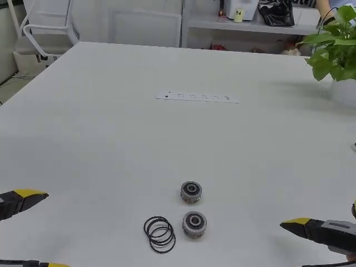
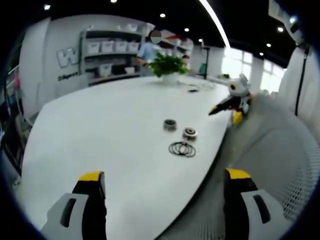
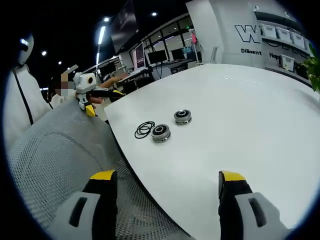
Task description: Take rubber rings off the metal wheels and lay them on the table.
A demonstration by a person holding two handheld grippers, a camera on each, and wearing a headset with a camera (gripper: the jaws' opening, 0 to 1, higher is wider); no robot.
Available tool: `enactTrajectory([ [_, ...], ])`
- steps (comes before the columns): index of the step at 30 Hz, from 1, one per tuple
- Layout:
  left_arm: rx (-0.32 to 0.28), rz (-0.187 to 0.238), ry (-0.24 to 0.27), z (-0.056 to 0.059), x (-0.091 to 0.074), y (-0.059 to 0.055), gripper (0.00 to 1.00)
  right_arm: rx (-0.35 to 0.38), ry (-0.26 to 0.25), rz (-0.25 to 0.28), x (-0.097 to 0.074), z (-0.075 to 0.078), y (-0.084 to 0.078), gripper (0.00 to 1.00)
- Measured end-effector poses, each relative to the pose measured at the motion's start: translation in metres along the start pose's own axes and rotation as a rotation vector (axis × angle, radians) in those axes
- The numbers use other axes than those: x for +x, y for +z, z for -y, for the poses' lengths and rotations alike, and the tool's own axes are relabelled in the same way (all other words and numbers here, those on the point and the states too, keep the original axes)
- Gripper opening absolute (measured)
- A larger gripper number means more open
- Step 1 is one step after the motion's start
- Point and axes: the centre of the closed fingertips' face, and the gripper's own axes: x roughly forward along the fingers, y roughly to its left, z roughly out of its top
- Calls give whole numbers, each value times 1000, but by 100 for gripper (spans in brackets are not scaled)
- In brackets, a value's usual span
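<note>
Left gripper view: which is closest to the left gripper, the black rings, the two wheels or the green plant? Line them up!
1. Black rubber rings, in front.
2. Two round metal wheels, just behind; too close to rank.
3. Green leafy plant, far at the back.

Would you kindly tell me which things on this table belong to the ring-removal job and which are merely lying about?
Job: far metal wheel, near metal wheel, loose rubber rings.
Lying about: power strip, potted plant.
</note>
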Motion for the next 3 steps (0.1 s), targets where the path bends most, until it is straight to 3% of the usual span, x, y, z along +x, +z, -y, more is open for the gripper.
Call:
enactTrajectory([
  [3,1,-1,6,0,-1,0,99,8,-5,2,-2,2,0,80],
])
